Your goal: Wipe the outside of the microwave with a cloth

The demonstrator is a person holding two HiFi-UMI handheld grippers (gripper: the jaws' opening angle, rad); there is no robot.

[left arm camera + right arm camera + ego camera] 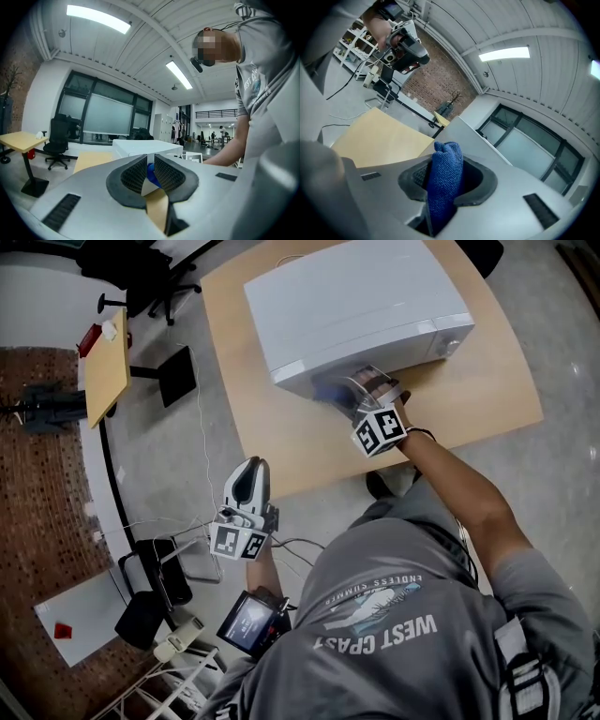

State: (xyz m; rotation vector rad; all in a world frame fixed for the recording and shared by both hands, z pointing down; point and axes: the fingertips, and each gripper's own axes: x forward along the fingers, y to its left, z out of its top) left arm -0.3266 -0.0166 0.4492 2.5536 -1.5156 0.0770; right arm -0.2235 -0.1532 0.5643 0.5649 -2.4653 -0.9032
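The right tool [345, 388] is clamped on a folded blue knitted cloth [446, 185], which stands up between its jaws and pokes out past the tips. Straight ahead of those tips, touching or very nearly so, is the near long face of the boxy white microwave [356, 306]. The head view cannot settle whether cloth and face meet. The microwave's long axis runs across the tool's line of pointing, slanting slightly on the pale wooden surface [469, 399], so the stroke to come is probably sideways along that face rather than further in. The left tool [248, 472] has its jaws drawn nearly together on nothing and hangs off the surface's near edge, well apart from the microwave. The right hand is plainly the nearer one.
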